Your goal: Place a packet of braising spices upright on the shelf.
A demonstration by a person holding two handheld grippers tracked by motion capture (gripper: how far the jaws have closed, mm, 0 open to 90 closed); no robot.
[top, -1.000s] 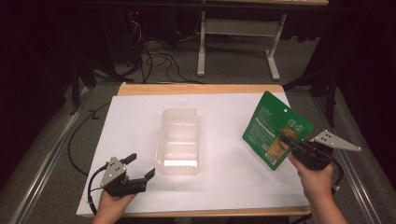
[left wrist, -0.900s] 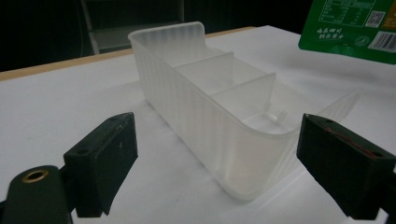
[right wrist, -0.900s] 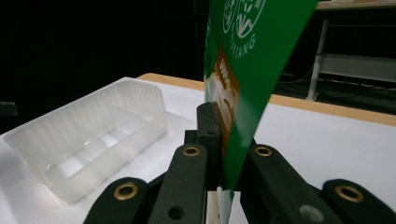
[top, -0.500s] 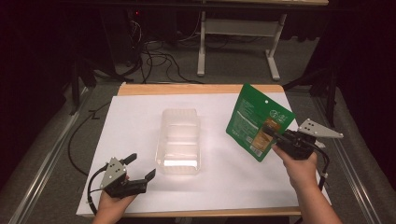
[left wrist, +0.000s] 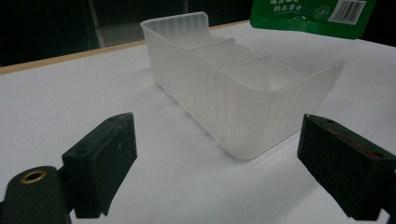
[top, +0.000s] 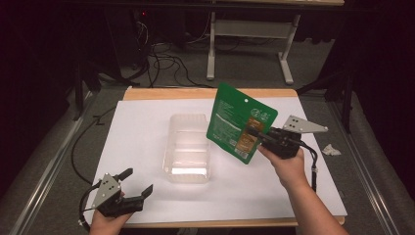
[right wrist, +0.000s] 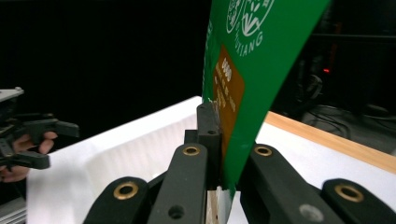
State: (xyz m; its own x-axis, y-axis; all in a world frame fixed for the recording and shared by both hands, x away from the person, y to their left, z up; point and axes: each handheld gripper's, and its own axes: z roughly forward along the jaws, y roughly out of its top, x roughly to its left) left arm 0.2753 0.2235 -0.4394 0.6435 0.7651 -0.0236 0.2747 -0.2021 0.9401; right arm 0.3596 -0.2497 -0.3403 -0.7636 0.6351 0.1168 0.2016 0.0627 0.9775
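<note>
A green snack pouch [top: 238, 121] hangs upright in the air, just right of a clear ribbed plastic container [top: 188, 147] on the white sheet. My right gripper [top: 252, 132] is shut on the pouch's lower edge, and its jaws pinch the green film [right wrist: 252, 56] in the right gripper view [right wrist: 219, 122]. My left gripper [top: 138, 181] stands open near the table's front left corner with nothing between its fingers. In the left gripper view its jaws [left wrist: 219, 140] frame the container's near end [left wrist: 233, 88], a short way off, with the pouch's bottom edge [left wrist: 308, 16] above.
The white sheet [top: 142, 122] covers a wooden table whose far edge [top: 195, 93] shows. A crumpled white scrap [top: 331, 149] lies off the table's right side. Cables and a desk frame [top: 244, 29] stand on the floor behind. My left gripper [right wrist: 32, 135] shows far left in the right gripper view.
My right gripper has carried the pouch left and a little higher, from the table's right side to just beside the container. My left gripper has shifted slightly toward the near edge, still open.
</note>
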